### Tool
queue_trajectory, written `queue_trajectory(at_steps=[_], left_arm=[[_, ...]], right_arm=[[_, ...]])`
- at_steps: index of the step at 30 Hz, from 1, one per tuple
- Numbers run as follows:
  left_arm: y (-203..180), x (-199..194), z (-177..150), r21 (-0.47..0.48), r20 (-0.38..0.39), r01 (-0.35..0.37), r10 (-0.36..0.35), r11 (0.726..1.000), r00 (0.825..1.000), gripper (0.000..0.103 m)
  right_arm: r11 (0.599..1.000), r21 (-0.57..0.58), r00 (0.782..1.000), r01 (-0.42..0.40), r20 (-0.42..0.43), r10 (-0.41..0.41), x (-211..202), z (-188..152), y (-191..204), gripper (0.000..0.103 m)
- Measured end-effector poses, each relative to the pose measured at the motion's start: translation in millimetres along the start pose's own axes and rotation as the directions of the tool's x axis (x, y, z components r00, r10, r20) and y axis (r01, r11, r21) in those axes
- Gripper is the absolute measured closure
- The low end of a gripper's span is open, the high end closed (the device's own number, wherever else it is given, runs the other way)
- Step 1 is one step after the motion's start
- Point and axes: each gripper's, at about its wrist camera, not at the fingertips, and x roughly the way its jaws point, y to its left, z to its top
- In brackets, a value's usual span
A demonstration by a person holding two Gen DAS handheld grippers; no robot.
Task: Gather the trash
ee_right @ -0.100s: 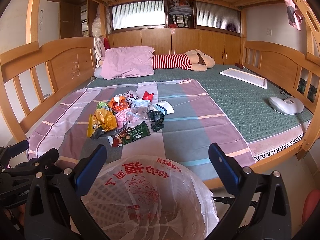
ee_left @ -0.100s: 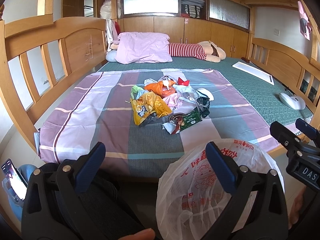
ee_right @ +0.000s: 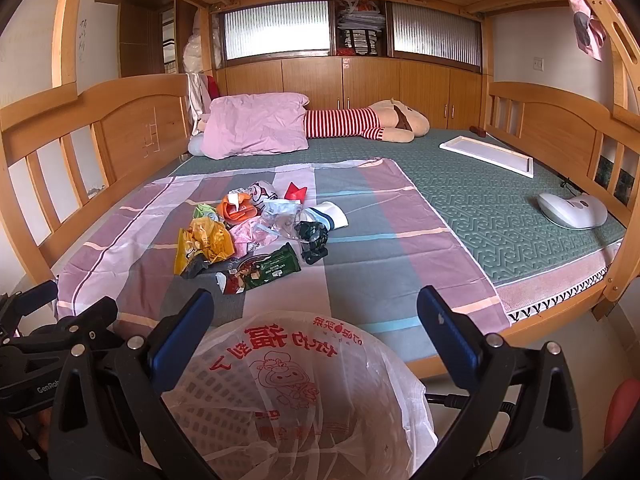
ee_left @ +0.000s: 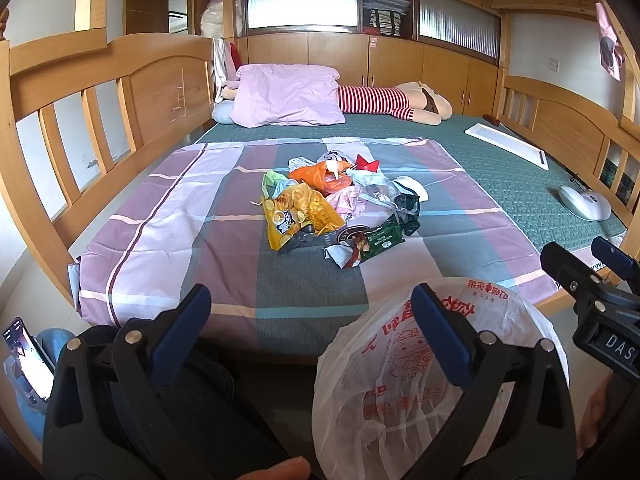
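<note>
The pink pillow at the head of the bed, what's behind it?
Behind the pink pillow lies a plush toy in a red-striped shirt, its right-hand part sticking out. A pale blue cushion peeks out lower left. The pillow hides the rest of the toy.

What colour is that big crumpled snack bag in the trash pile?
Yellow: the snack bag lies at the pile's left edge, clearest in the left wrist view.

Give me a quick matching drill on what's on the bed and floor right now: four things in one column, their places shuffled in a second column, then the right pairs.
Things:
1. trash pile
2. pillow
3. bin with a plastic bag
4. white board

Places:
A. on the floor, below the front edge of the bed
B. at the far end, beside the striped plush toy
C. on the green mat, near the right rail
D. on the plaid sheet

Pairs: 1-D, 2-B, 3-A, 4-C
</note>
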Motion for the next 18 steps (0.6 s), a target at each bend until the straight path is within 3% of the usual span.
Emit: queue_trajectory(at_steps=[18], left_arm=[[2.1, 1.3, -0.5, -0.004, -0.004, 0.000, 0.000, 1.000, 1.000, 0.004]], right_arm=[[1.000, 0.002, 1.000, -0.003, -0.012, 0.003, 3.4, 1.5, -0.5, 0.003]])
